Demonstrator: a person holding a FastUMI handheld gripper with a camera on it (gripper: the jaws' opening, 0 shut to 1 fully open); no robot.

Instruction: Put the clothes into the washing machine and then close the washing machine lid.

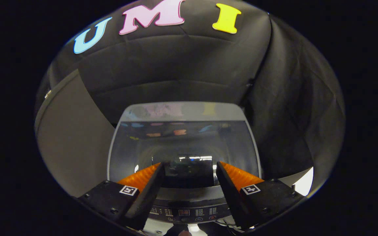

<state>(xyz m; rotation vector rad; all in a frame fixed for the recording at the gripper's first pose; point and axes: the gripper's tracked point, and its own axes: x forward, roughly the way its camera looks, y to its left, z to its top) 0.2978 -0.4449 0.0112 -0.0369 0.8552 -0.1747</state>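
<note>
The washing machine [184,157] is sitting directly ahead of and below the hand-held gripper [189,167], a top-loading unit seen from its front side. Its lid [182,144], a dark glossy glass panel in a pale grey frame, is lying flat and closed over the tub, and it is reflecting the booth around it along with some bright lights near its front edge. A dim rounded shape is showing through or on the glass, though whether that is the drum underneath or a reflection cannot be told. No clothes are appearing on or around the machine.

Along the machine's near edge, the control panel [184,212] is running as a dark strip with a small display and a row of round buttons, lying between and beneath the fingers.

The hand-held gripper is hovering over the front part of the lid with its fingers [143,178] spread wide apart and gripping nothing; the gap between them is framing the front of the glass. Whether the fingertips are touching the lid or hanging just above it cannot be told.

To the left of the machine, a plain grey flat panel [72,147] is standing close beside it. Behind and to the right, the black cloth wall [176,68] of the booth is hanging in folds.
</note>
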